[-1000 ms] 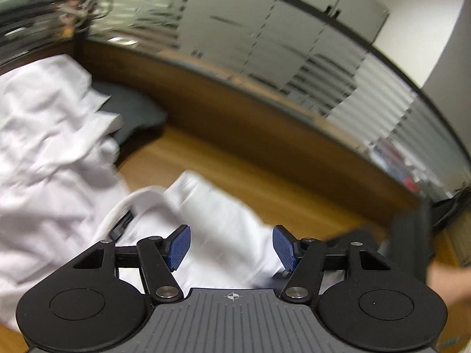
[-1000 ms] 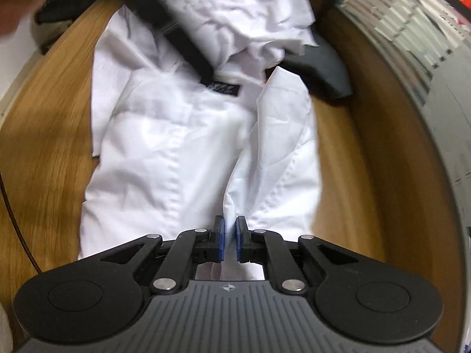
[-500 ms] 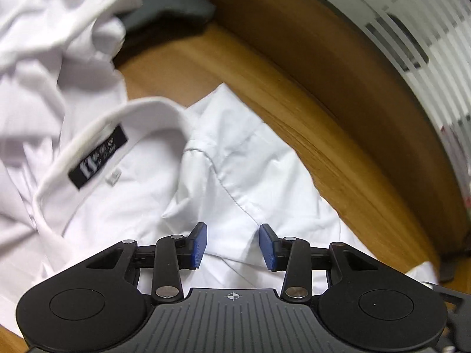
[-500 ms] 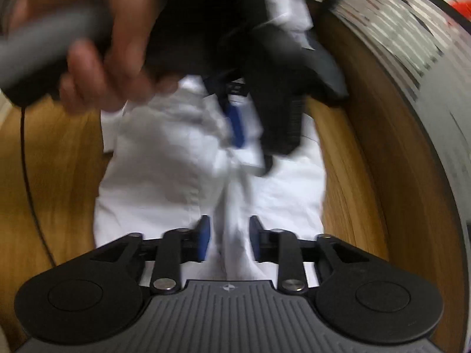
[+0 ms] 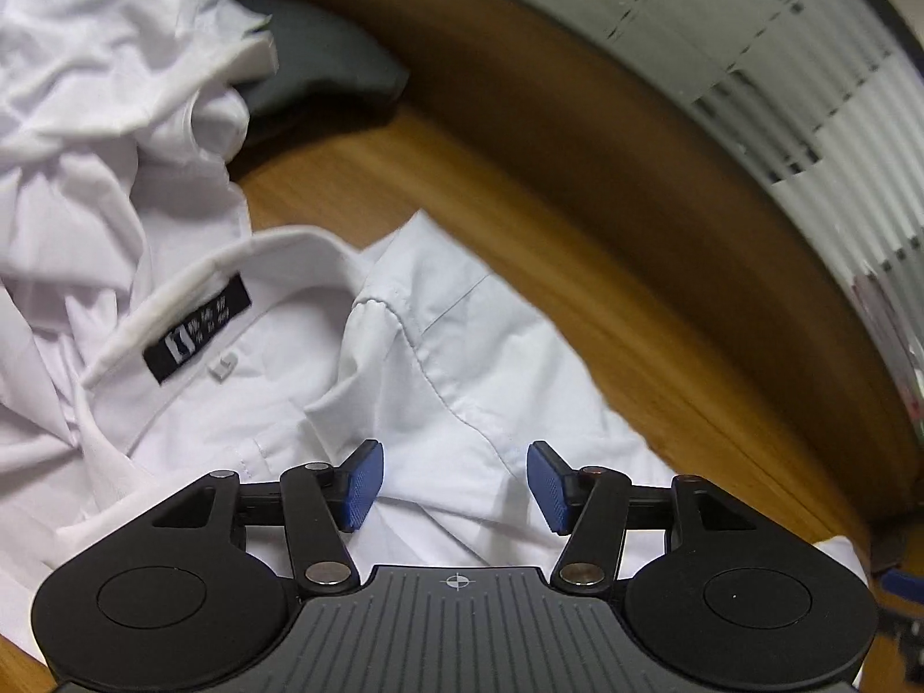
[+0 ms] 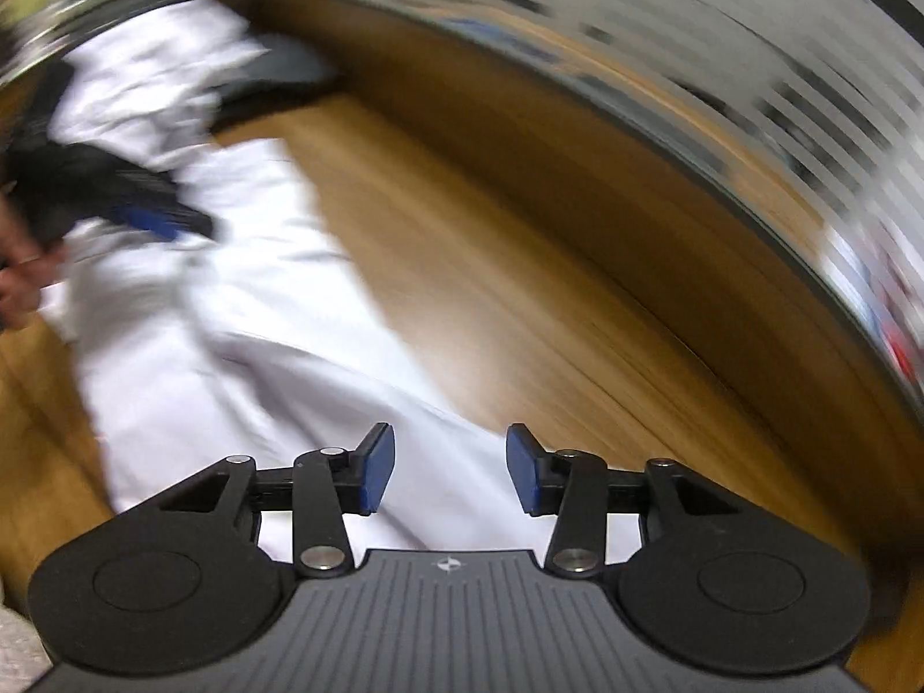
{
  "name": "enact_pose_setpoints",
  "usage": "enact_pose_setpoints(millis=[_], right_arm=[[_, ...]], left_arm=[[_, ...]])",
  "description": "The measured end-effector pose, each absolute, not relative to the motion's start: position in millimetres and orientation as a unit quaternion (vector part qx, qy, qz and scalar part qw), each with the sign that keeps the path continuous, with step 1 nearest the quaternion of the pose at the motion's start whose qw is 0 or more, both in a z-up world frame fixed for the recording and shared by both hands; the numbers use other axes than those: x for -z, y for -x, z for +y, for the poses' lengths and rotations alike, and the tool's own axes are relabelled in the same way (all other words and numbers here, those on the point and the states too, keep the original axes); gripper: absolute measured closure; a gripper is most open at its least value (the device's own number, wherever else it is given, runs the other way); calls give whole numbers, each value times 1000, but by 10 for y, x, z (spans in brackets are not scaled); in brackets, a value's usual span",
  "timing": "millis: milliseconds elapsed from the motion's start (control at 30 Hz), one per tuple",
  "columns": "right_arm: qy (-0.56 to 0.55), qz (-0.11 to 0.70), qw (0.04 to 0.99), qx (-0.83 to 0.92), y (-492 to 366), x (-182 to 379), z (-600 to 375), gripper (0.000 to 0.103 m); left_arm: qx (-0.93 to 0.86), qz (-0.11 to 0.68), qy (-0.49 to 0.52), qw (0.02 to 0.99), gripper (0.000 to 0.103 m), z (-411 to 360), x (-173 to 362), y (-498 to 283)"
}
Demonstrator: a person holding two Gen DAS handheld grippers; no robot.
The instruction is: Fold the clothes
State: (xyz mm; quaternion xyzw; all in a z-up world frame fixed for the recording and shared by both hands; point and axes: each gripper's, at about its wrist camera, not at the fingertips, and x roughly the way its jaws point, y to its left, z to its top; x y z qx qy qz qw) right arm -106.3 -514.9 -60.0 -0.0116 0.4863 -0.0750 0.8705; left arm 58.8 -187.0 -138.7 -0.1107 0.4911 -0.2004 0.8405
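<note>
A white shirt (image 5: 439,358) lies flat on the wooden table (image 5: 520,219), its collar with a black label (image 5: 196,335) to the left. My left gripper (image 5: 456,482) hovers over the shoulder seam; its jaws are opening and the blue pads press on nothing. In the blurred right wrist view, the same white shirt (image 6: 231,312) stretches away to the upper left. My right gripper (image 6: 450,476) is above the shirt's lower edge, its jaws opening with no cloth pinched. The other gripper (image 6: 144,213) and a hand (image 6: 17,283) show at the left edge.
A heap of crumpled white clothes (image 5: 86,104) fills the upper left, with a dark grey garment (image 5: 323,63) behind it. A raised wooden rim (image 5: 635,185) and a striped glass wall (image 5: 808,86) close off the far side.
My right gripper let go of the shirt fold, opened, and swung sideways with a roll. My left gripper sank toward the collar and shoulder, narrowed, then widened again.
</note>
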Motion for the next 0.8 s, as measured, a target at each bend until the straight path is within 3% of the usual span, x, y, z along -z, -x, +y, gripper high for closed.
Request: enact_pose_setpoints(millis=[200, 400, 800], right_arm=[[-68, 482, 855, 177, 1495, 684, -5927, 55], [-132, 487, 835, 219, 1681, 882, -6712, 55], [-118, 546, 811, 176, 1448, 1428, -7607, 55]], left_arm=[[234, 455, 76, 856, 38, -2063, 1057, -403], [267, 460, 54, 845, 38, -2422, 880, -222], [275, 493, 23, 825, 38, -2796, 886, 45]])
